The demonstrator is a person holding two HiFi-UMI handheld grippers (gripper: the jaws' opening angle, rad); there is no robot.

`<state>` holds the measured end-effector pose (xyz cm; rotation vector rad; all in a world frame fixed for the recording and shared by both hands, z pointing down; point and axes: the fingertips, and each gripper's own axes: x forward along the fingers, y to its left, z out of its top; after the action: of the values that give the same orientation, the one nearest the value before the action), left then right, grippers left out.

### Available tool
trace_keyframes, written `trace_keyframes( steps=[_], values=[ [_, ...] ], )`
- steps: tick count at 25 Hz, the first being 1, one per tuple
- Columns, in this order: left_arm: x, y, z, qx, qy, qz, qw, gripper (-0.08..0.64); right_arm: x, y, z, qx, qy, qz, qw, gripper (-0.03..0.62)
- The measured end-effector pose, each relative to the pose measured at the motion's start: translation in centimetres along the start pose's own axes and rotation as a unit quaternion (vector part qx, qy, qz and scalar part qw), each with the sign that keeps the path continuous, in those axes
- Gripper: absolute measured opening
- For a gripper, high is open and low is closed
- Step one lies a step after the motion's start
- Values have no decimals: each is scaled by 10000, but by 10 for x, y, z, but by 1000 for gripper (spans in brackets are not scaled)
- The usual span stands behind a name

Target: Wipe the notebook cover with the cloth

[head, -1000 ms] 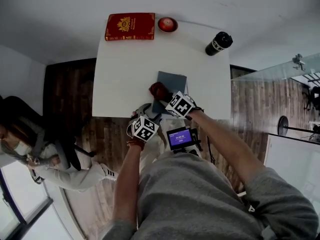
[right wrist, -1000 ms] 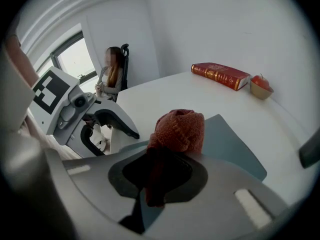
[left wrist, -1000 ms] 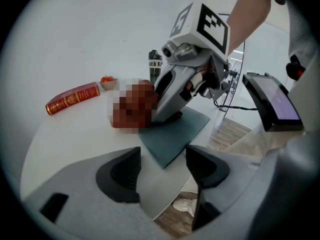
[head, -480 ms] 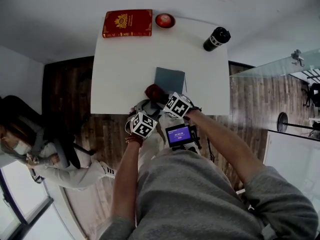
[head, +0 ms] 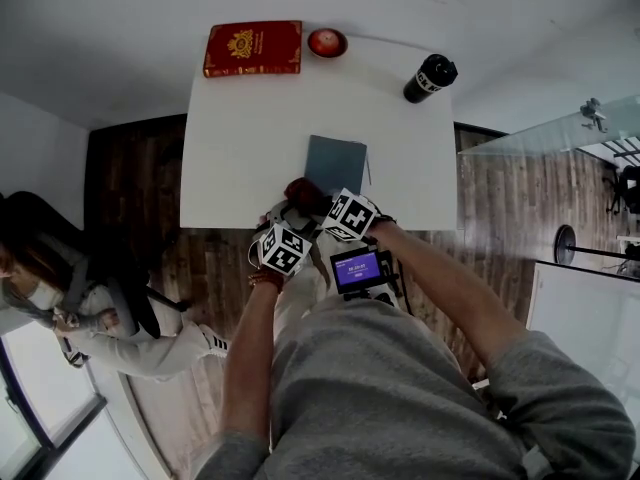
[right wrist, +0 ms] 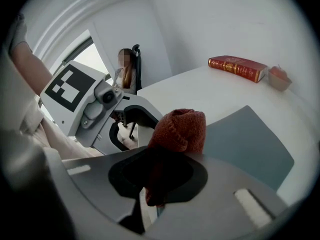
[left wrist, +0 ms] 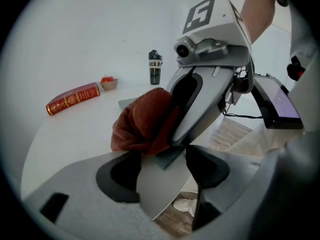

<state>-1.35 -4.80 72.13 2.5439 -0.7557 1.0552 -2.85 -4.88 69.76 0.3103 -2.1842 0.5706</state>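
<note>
The grey-blue notebook point(head: 337, 164) lies flat near the white table's point(head: 240, 138) front edge. A dark red cloth point(head: 303, 192) is bunched at the notebook's near-left corner, and my right gripper point(head: 320, 202) is shut on it. In the right gripper view the cloth point(right wrist: 179, 128) sticks out past the jaws, resting by the notebook point(right wrist: 247, 140). My left gripper point(head: 284, 224) hovers at the table's front edge just left of the cloth, jaws apart with nothing between them. In the left gripper view the cloth point(left wrist: 144, 121) and the right gripper point(left wrist: 187, 115) sit right ahead of the left gripper point(left wrist: 162, 170).
A red hardback book point(head: 253, 48), a small bowl with a red fruit point(head: 327, 42) and a black bottle point(head: 429, 77) stand along the table's far side. A person point(head: 70, 288) sits on the floor at the left. A small lit screen point(head: 358, 269) hangs at my chest.
My right gripper has drawn the cloth back across the notebook toward its near-left corner. The left gripper stays by the table's front edge.
</note>
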Motion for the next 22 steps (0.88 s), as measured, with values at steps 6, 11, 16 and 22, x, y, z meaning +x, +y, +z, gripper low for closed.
trace_keyframes(
  steps=[6, 11, 16, 22],
  values=[
    [-1, 0, -2, 31, -23, -1, 10000, 283, -12, -3, 7, 11, -271, 287, 9992, 58],
    [0, 1, -1, 44, -20, -7, 10000, 283, -48, -30, 25, -212, -671, 122, 9974, 59],
    [0, 0, -1, 51, -26, 6, 10000, 284, -95, -86, 52, -364, -1194, -598, 9904, 60],
    [1, -1, -2, 16, -16, -3, 10000, 284, -127, -165, 56, -442, -1177, -1670, 9779, 60]
  ],
)
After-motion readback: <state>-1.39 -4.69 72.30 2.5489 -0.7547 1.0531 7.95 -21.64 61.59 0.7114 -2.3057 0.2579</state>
